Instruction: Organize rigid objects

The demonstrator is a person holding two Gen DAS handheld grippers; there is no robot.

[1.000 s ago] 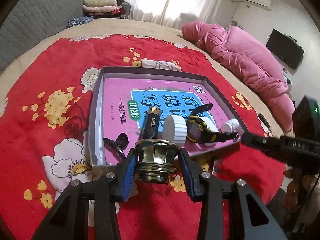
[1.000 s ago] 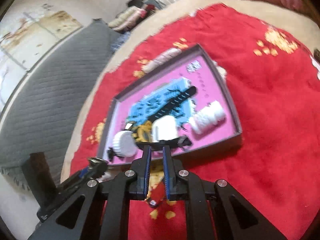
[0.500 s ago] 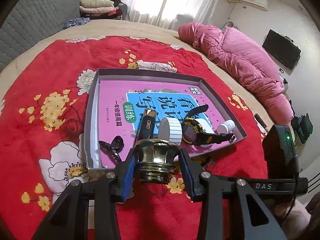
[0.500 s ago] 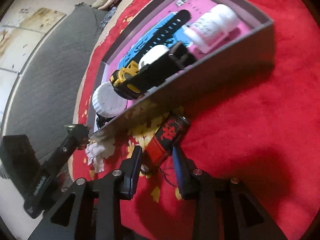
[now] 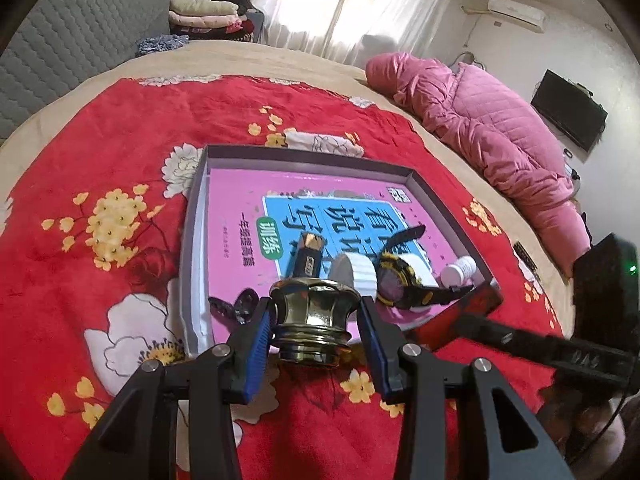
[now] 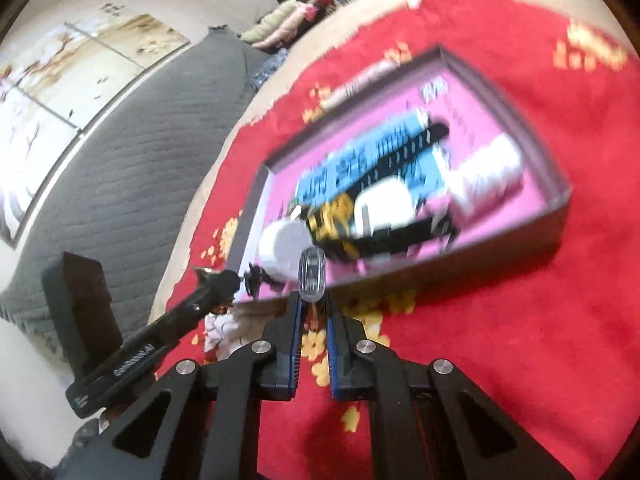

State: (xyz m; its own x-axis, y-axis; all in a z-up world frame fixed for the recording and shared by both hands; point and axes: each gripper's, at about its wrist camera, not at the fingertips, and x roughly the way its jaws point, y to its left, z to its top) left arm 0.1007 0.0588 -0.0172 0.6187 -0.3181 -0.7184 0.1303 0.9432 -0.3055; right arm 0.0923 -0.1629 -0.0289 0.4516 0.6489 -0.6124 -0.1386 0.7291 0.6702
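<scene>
My left gripper [image 5: 316, 316] is shut on a shiny brass cap [image 5: 314, 304], held just in front of the near wall of the grey tray [image 5: 192, 216]. In the tray a pink book lies under a black-and-yellow watch [image 5: 400, 280], a white ribbed lid [image 5: 362, 274], a small white bottle [image 5: 460, 270] and a black-and-gold lighter [image 5: 308, 256]. My right gripper [image 6: 313, 300] has its jaws closing tight on a red lighter [image 6: 312, 274], whose clear metal end sticks up above the fingertips. In the left wrist view the red lighter [image 5: 480, 302] hangs by the tray's near right corner.
The tray sits on a red flowered blanket [image 5: 100, 152] spread over a bed. A pink padded jacket [image 5: 480, 120] lies at the far right, folded clothes [image 5: 204, 16] at the back. A dark clip [image 5: 236, 304] lies in the tray's near left corner.
The right gripper opened around the red lighter on the blanket, shut on it and lifted it toward the tray's near edge. The left gripper kept still with the brass cap.
</scene>
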